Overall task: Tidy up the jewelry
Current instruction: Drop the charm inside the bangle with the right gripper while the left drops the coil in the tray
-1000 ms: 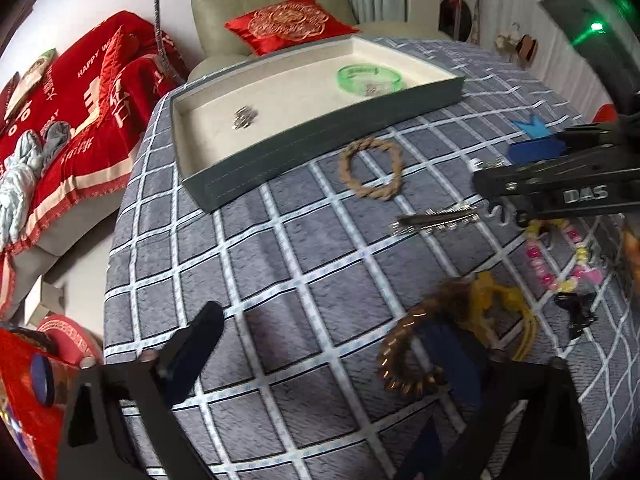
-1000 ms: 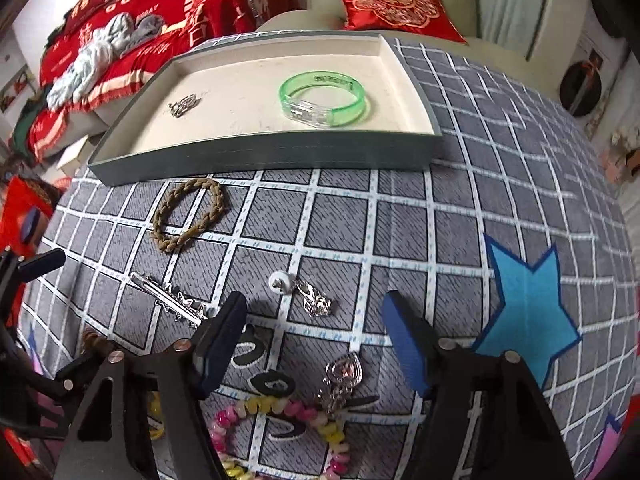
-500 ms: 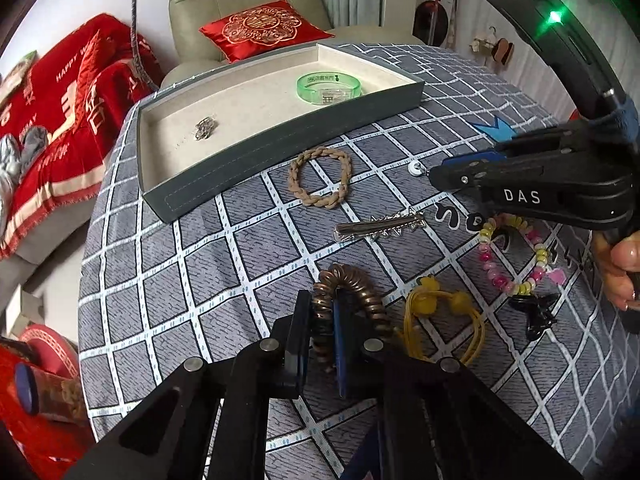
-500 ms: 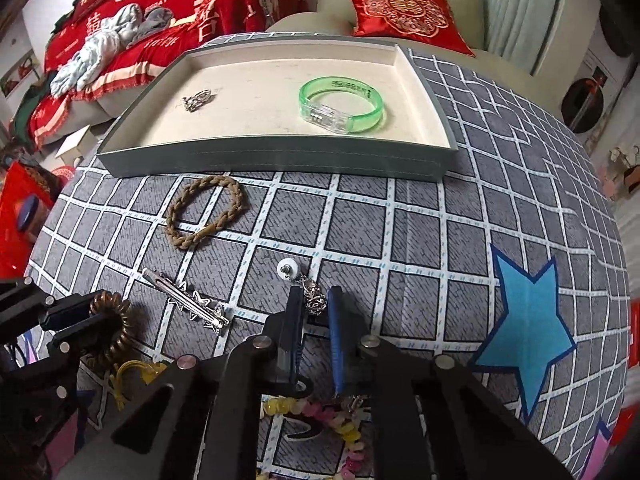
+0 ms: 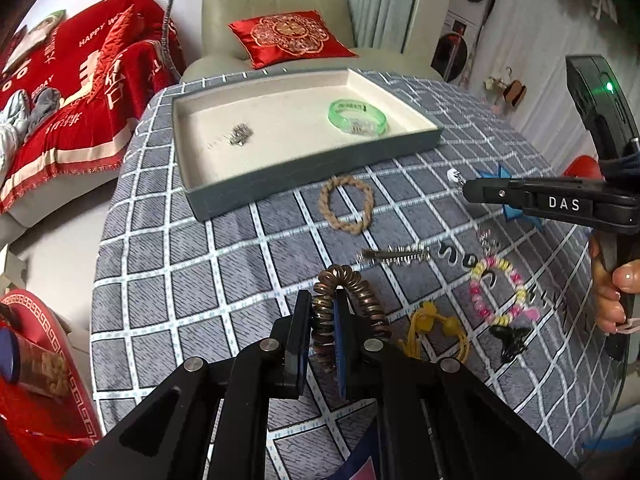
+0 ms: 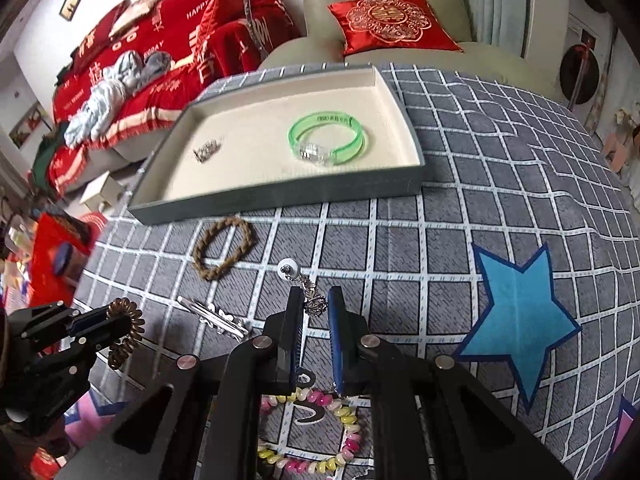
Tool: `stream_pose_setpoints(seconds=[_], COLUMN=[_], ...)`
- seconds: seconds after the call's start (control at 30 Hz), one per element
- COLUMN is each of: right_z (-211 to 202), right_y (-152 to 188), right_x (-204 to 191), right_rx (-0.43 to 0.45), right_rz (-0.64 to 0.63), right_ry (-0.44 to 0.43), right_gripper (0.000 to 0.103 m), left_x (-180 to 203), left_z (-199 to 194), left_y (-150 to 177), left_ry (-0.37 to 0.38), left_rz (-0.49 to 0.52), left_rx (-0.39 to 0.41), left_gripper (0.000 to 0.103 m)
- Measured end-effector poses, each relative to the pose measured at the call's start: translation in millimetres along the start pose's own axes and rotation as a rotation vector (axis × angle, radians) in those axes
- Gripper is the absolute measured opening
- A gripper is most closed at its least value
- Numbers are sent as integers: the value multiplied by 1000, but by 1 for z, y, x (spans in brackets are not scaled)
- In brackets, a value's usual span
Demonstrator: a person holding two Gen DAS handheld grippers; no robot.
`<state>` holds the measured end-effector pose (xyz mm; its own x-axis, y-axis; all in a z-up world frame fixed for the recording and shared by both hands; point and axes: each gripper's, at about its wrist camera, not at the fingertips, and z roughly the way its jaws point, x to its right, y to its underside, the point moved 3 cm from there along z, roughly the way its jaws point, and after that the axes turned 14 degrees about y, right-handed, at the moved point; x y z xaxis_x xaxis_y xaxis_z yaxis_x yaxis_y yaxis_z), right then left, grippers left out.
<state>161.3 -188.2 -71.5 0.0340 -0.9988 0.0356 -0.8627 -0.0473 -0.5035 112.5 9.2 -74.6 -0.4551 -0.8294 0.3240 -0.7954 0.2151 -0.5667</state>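
Observation:
My left gripper is shut on a brown spiral hair tie and holds it above the cloth; both show in the right wrist view. My right gripper is shut on a silver pearl earring, lifted a little; that gripper also shows in the left wrist view. The grey tray with a cream floor stands further back and holds a green bangle and a small silver piece. The tray and bangle show in the right wrist view too.
On the checked cloth lie a braided rope bracelet, a silver hair clip, a pink-yellow bead bracelet, a yellow hair tie, a black clip and another silver earring. An armchair with a red cushion stands behind the table.
Both grippers, open a second ago, have closed: the left on the brown spiral hair tie, the right on the pearl earring. Both now hold their pieces lifted off the cloth.

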Motion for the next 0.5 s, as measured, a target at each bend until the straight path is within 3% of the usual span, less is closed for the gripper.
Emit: stream_pose_setpoints(seconds=[0.3, 0.5], right_z=[-14, -21], right_y=[-27, -54], right_x=[6, 6], right_rx=[41, 64], right_rz=[32, 37], right_ry=[-19, -36], right_gripper=[13, 13], left_x=[-18, -22], left_z=[-24, -40], left_y=[-34, -75], left_ry=[-18, -54], left_rz=[-64, -66], left_rx=[84, 142], left_gripper=[27, 27])
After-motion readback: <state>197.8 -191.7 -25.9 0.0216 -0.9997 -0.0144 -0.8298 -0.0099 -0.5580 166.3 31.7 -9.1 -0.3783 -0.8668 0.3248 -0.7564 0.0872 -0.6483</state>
